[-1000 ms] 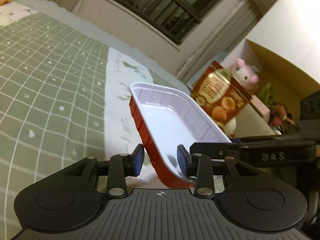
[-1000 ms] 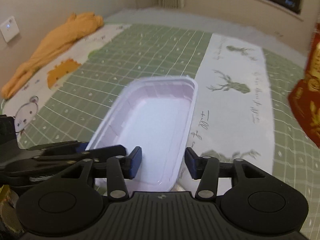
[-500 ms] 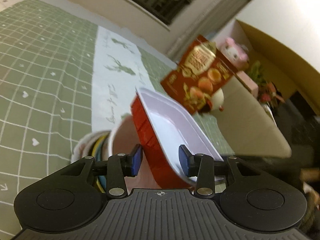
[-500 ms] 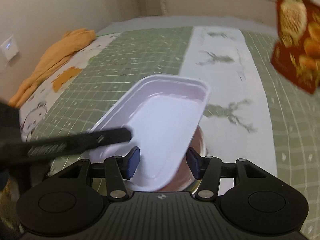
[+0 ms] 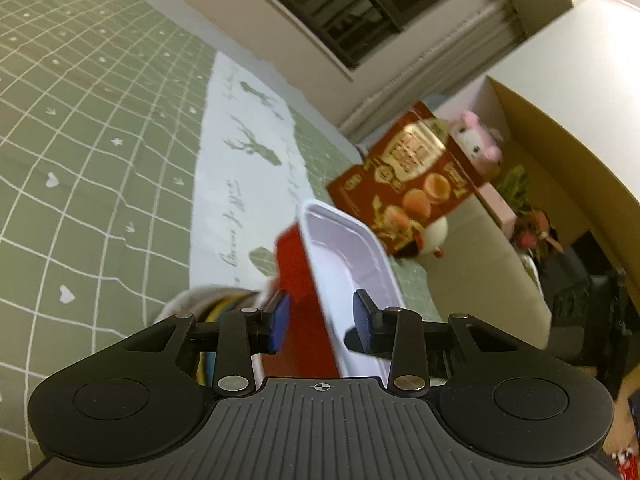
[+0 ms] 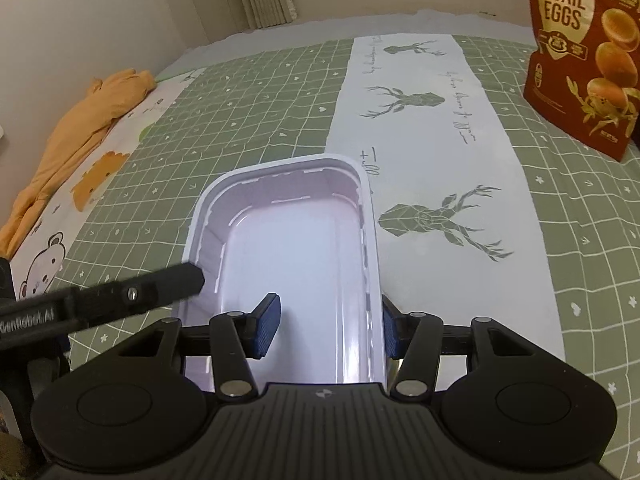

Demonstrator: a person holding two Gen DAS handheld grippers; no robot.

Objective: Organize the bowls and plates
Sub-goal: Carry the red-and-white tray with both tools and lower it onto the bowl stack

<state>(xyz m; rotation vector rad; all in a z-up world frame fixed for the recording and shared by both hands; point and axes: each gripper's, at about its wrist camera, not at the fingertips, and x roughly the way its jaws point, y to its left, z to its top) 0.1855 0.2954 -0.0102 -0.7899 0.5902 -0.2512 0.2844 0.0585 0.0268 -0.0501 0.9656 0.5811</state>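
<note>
Around you: green checked bedspread (image 6: 248, 92) with a white deer-print strip (image 6: 432, 168), QUAIL EGGS bag (image 6: 580, 52) standing far right, orange cloth (image 6: 76, 148) at the left edge, pink plush (image 5: 478, 140) and cardboard box (image 5: 560, 168) beyond the bag, and your left gripper's finger (image 6: 132, 294) juts across the tray's left rim. Your rectangular tray (image 6: 296, 264), white inside and red outside, sits tilted over a round bowl (image 5: 200, 304) with coloured rims, only partly visible. Your left gripper (image 5: 322, 320) straddles one long wall and your right gripper (image 6: 326, 332) the other; neither view shows whether the pads actually pinch the walls.
</note>
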